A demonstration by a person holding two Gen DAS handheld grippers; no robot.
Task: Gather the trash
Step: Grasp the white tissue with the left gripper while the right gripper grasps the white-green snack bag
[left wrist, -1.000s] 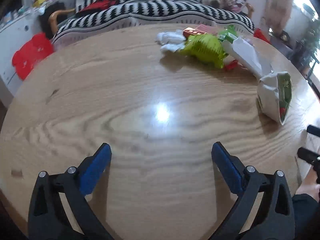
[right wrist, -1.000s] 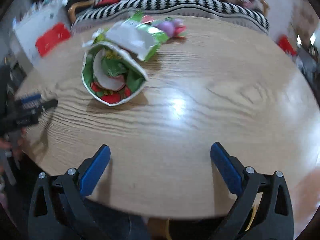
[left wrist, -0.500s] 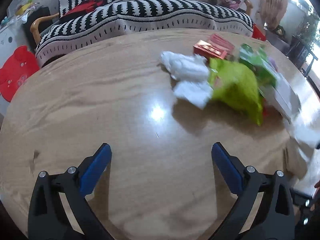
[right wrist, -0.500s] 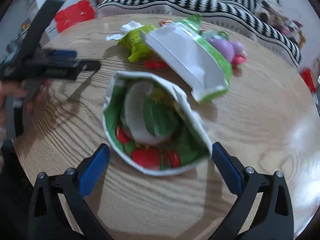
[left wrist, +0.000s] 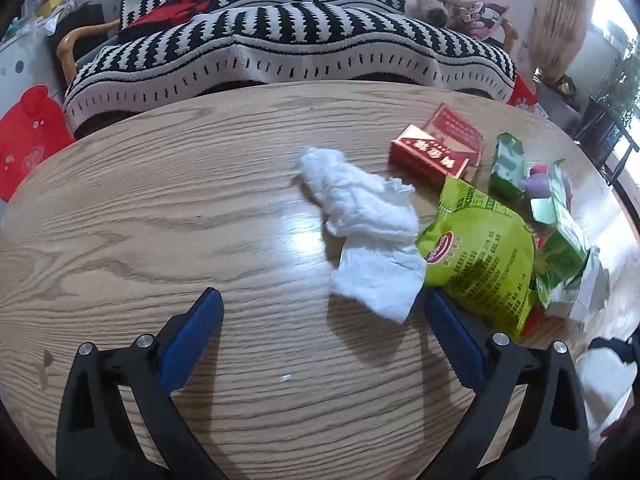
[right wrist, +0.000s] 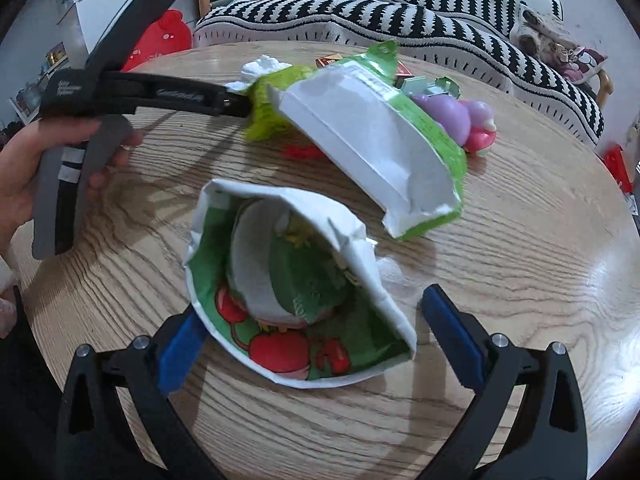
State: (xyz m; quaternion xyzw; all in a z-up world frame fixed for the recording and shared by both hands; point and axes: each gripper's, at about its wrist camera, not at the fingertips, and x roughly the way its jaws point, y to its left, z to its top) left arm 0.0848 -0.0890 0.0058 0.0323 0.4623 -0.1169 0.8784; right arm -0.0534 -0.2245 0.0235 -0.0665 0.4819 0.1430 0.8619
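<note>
Left wrist view: left gripper (left wrist: 318, 332) hovers low over the wooden table (left wrist: 160, 216), jaws wide, nothing between the blue pads. Crumpled white tissue (left wrist: 368, 220) lies just beyond the jaws, slightly right of centre, its near corner close to the right pad. Touching the tissue's right edge is a yellow-green snack bag (left wrist: 484, 256), lying flat with printed text up. Far of that, a red box (left wrist: 430, 152) rests on the table, with a second red pack partly behind it. To the right, small green wrappers (left wrist: 508, 164) and a purple-pink toy (left wrist: 540, 184) sit near the table's right rim; another green packet (left wrist: 560, 264) lies touching the snack bag's right side. Beyond the far rim stands a sofa with a black-and-white striped cover (left wrist: 288, 40). Right wrist view: right gripper (right wrist: 312, 336) is low over the table (right wrist: 520, 280), jaws wide. An open white-lined bag with red and green print (right wrist: 304, 280) lies between the pads, mouth toward the camera; the left pad touches or overlaps its near-left rim, the right pad stands apart from it. Crumpled wrappers sit inside the bag; contents not clearly resolved. Just beyond it lies a torn green pack with white inner lining (right wrist: 372, 140), open side up. At far left a hand (right wrist: 36, 176) holds the left gripper (right wrist: 160, 96), its tip reaching to the yellow-green snack bag (right wrist: 272, 96) and tissue (right wrist: 260, 68).
</note>
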